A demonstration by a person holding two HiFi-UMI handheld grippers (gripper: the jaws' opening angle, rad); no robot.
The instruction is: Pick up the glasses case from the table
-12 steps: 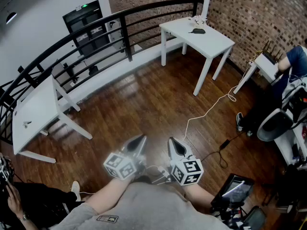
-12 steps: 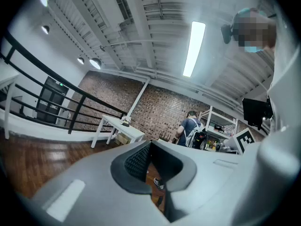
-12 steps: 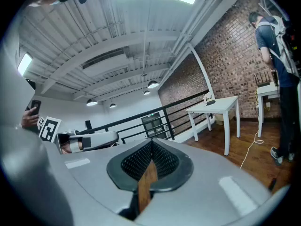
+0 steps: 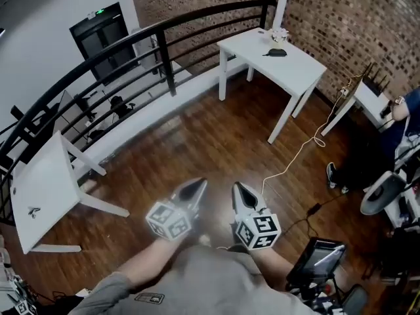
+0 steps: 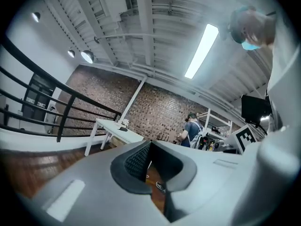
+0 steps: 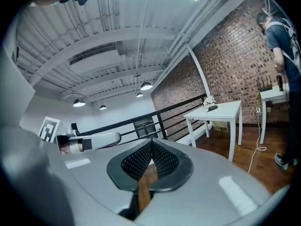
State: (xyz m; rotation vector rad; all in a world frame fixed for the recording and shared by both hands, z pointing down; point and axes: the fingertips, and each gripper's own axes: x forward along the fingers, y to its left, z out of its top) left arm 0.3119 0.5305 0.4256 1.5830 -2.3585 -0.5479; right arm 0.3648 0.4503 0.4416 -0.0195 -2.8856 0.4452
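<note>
we hold both tools low and close to our body, side by side but not touching, over the wooden floor (image 4: 197,133). the left tool (image 4: 197,186) has its jaws pressed together tip to tip, with nothing between them. the right tool (image 4: 239,190) is the same: its tips meet and it is empty. just to the right of the right tool a dark screen (image 4: 320,256) sits at the lower edge.

a white cable (image 4: 286,167) snakes across the floor from near the screen towards the legs of the worktop (image 4: 298,67). this worktop is white and stands on the far side of the floor, well apart from both tools. the case (image 4: 277,52) lies flat on it, a dark oblong near the far end of the top, just beside a small pale thing (image 4: 280,35). neither tool is near it.

off to the left a second worktop (image 4: 42,182) stands tilted in our view. at the right edge a person in blue (image 4: 412,105) is by a small white desk. behind everything a black railing (image 4: 164,26) curves round the floor, and a brick wall (image 4: 341,12) rises past the far worktop.
</note>
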